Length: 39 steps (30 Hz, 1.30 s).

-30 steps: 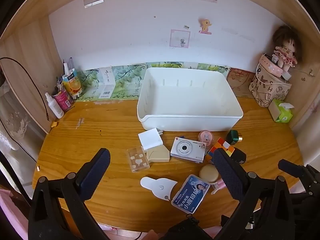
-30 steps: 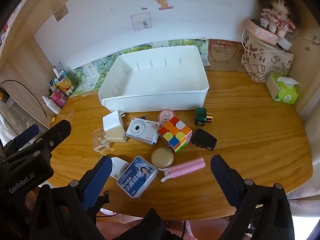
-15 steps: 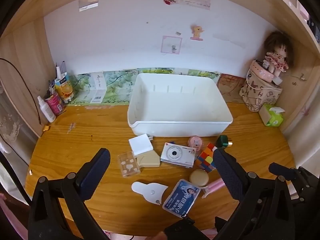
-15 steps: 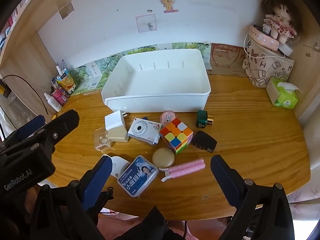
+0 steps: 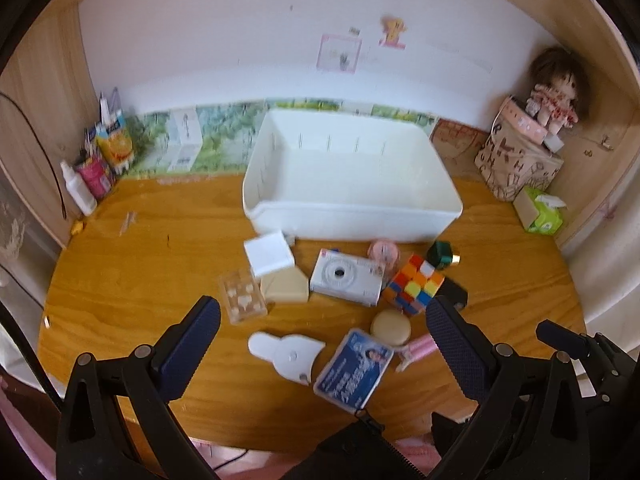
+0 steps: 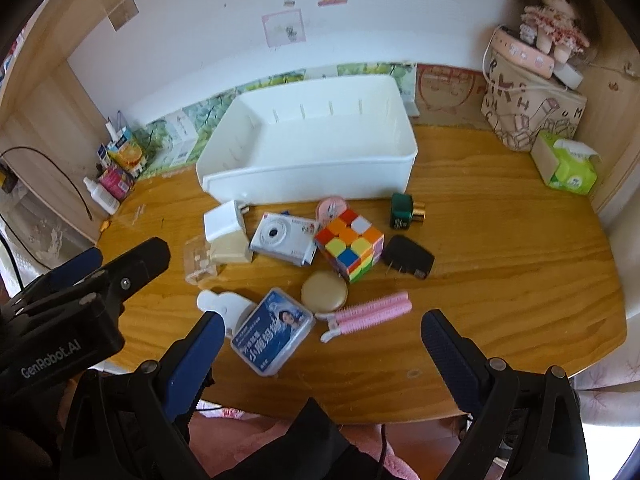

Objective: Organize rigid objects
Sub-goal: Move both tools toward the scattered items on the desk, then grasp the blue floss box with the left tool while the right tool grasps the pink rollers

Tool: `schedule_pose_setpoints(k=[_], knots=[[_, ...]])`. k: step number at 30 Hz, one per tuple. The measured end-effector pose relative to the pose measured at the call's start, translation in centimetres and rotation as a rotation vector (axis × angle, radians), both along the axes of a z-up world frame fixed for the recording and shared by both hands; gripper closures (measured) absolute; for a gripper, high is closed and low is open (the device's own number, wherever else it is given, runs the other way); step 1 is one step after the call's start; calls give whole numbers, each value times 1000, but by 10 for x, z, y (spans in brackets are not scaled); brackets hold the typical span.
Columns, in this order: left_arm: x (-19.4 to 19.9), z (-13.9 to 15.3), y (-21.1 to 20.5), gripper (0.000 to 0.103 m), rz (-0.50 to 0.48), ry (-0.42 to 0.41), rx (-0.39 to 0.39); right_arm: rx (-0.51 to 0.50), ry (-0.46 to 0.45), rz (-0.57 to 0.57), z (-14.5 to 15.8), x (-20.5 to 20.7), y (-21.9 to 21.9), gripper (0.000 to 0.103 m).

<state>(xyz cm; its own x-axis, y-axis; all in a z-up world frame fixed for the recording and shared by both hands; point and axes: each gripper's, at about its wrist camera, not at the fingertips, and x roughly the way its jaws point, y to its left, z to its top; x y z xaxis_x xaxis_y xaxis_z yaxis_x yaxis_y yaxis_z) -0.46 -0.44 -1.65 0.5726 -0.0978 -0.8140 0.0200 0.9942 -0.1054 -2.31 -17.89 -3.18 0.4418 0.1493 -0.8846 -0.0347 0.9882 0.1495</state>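
Note:
An empty white bin (image 5: 352,176) (image 6: 312,152) stands at the back of the wooden table. In front of it lies a cluster: a white camera (image 5: 346,278) (image 6: 282,238), a colourful puzzle cube (image 5: 414,290) (image 6: 350,246), a white charger (image 5: 268,256), a beige block (image 5: 284,290), a clear case (image 5: 242,298), a round beige compact (image 6: 323,292), a pink hair roller (image 6: 372,310), a blue card box (image 5: 354,368) (image 6: 272,330), a black plug (image 6: 408,258) and a green bottle (image 6: 402,210). My left gripper (image 5: 320,334) and right gripper (image 6: 320,342) hover open over the near edge, holding nothing.
Bottles and cartons (image 5: 100,160) crowd the back left corner. A patterned bag with a doll (image 6: 536,96) and a green tissue pack (image 6: 568,166) stand at the back right. Wooden side walls enclose the table. The left gripper's body (image 6: 60,320) shows in the right wrist view.
Both grippers have drifted slightly; the cluster sits a little closer in the left wrist view. Nothing on the table has moved, and both grippers stay open.

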Motion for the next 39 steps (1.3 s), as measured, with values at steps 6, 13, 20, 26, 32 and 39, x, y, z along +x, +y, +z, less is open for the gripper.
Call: schedule_pose_setpoints(k=[6, 13, 20, 26, 32, 39], knots=[[-3, -14, -2, 1, 3, 77, -5, 8, 64, 0, -13, -6, -3, 4], [-7, -32, -6, 1, 17, 186, -8, 23, 141, 3, -29, -16, -10, 4], [-14, -58, -13, 1, 3, 334, -20, 39, 244, 5, -50, -21, -20, 4], [-13, -84, -20, 1, 17, 456, -21, 40, 328, 21, -77, -13, -28, 4], [-9, -108, -24, 1, 58, 554, -23, 36, 389, 60, -100, 2, -33, 6], [7, -124, -28, 1, 103, 643, -19, 25, 461, 103, -120, 25, -38, 8]])
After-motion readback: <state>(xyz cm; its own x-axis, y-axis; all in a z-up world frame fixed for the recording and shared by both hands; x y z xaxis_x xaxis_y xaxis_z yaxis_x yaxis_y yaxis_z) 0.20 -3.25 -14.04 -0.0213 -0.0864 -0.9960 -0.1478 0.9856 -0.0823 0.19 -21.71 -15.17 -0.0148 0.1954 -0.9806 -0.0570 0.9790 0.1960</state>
